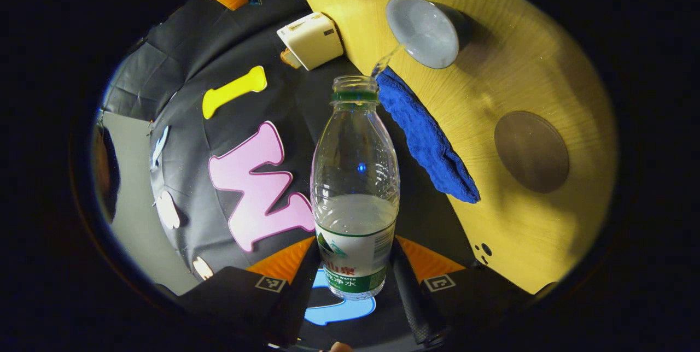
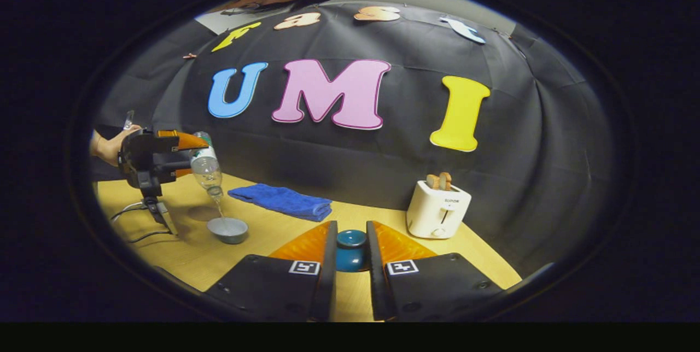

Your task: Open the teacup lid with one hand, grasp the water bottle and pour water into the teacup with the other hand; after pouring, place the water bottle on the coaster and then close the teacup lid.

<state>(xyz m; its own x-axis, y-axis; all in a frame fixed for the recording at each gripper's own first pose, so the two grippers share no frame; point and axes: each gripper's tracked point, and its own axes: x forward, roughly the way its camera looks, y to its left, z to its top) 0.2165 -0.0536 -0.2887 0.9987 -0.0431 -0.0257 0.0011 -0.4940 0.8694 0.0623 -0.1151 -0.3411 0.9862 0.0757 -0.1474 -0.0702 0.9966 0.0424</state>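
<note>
My left gripper [image 1: 354,264] is shut on a clear water bottle [image 1: 354,177] with a green label, uncapped and about half full. The bottle is tilted, and a thin stream of water runs from its mouth into the open grey teacup [image 1: 422,30] on the wooden table. A round brown coaster [image 1: 531,151] lies bare beside the cup. In the right gripper view, my right gripper [image 2: 351,227] is shut on the teal teacup lid [image 2: 350,248], held above the table. That view also has the left gripper [image 2: 183,158], bottle [image 2: 206,169] and teacup [image 2: 227,229] far to the left.
A folded blue towel [image 1: 426,133] lies at the table's back edge near the cup. A white toaster [image 2: 437,210] with bread in it stands at the back right. A hand [image 2: 109,147] holds the left gripper, and a cable [image 2: 128,210] trails on the table below it.
</note>
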